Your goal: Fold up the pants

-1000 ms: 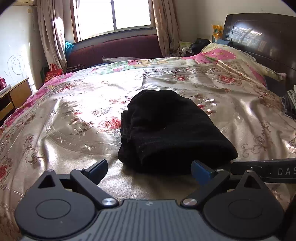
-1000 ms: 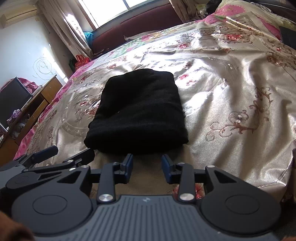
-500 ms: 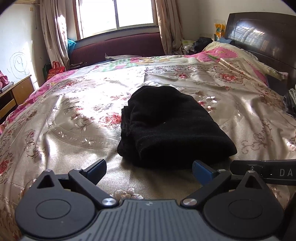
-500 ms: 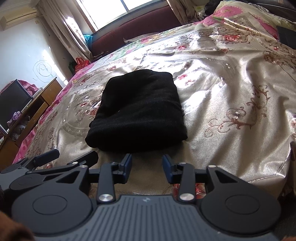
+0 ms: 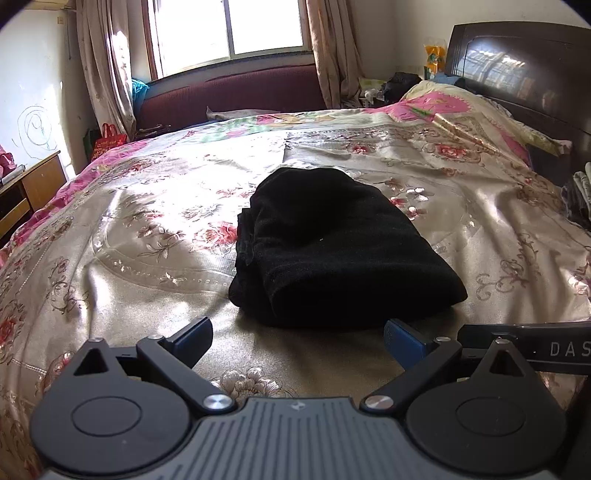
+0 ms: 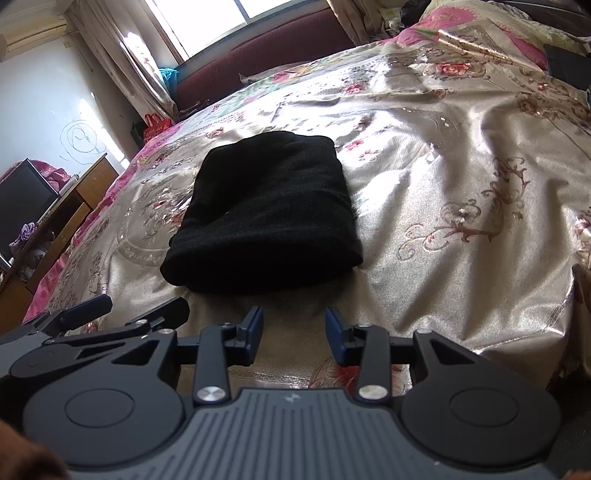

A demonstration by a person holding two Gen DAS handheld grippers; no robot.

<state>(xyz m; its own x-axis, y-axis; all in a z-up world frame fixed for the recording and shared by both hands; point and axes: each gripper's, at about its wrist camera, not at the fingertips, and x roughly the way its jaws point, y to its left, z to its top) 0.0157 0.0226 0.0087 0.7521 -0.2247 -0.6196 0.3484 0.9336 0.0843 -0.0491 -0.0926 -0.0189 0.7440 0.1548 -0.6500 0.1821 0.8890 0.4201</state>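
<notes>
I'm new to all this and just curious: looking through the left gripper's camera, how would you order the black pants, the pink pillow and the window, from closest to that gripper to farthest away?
From the left gripper:
1. Black pants, folded, just ahead on the bedspread.
2. Pink pillow, far right, by the headboard.
3. Window, back wall, centre.

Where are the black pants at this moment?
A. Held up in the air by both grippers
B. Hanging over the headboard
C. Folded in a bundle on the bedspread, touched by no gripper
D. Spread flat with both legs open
C: the pants lie as a compact folded bundle on the bedspread, ahead of the open left gripper and right gripper.
</notes>
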